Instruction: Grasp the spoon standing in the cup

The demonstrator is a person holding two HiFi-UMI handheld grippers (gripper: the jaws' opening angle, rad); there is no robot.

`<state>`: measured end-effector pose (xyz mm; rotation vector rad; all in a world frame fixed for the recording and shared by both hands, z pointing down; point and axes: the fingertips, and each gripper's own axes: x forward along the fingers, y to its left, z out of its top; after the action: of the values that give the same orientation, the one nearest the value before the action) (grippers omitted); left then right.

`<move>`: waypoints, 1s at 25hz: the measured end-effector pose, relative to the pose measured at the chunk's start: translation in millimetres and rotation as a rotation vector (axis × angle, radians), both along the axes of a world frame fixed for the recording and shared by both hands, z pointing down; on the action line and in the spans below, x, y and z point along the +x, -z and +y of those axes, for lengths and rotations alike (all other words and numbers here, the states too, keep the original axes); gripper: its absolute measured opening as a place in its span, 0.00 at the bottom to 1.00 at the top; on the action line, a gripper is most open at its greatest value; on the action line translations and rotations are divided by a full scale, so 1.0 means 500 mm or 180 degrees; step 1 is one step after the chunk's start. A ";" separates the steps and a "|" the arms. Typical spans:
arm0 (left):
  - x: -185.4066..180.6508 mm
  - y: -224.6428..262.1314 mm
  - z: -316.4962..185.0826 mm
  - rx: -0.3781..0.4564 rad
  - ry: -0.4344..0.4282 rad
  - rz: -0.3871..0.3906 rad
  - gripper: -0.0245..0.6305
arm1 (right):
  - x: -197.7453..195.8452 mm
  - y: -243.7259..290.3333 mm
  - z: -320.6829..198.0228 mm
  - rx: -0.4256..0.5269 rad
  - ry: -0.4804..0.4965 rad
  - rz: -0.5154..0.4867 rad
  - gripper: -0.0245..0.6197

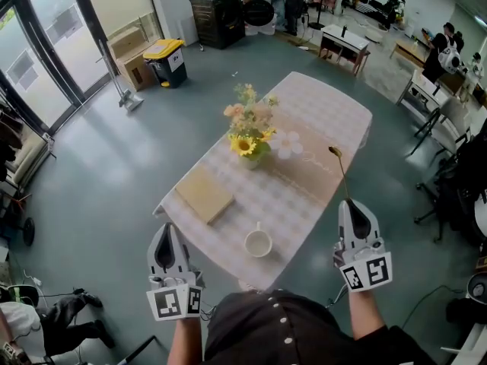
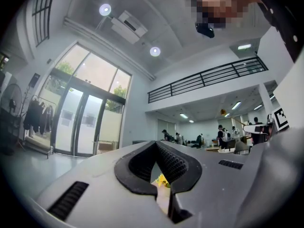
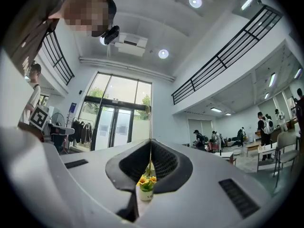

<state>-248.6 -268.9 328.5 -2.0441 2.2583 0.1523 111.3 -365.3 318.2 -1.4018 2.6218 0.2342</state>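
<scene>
A white cup (image 1: 258,243) stands empty near the front edge of the checked table (image 1: 327,112). The thin gold spoon (image 1: 340,175) is up in the air to the cup's right, bowl end pointing away from me. My right gripper (image 1: 348,202) is shut on its handle. In the right gripper view the spoon (image 3: 150,122) rises as a thin line straight out of the closed jaw tips (image 3: 150,141). My left gripper (image 1: 168,226) hangs off the table's front left corner, left of the cup; its jaws (image 2: 156,144) are shut with nothing in them.
A vase of flowers (image 1: 251,139) stands mid-table and a tan flat book (image 1: 204,195) lies left of the cup. Office chairs (image 1: 449,181) crowd the right side. A yellow-lidded bin (image 1: 167,61) and black cabinet (image 1: 218,18) stand far back. A person's legs (image 1: 68,310) lie at lower left.
</scene>
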 end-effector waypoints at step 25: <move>-0.031 -0.048 0.015 -0.0359 0.0067 0.0049 0.05 | 0.024 -0.032 0.001 -0.0063 -0.0107 0.0017 0.04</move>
<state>-263.9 -261.5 352.3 -2.0784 2.3477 0.0397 123.2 -365.0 334.3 -1.4543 2.6135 0.2172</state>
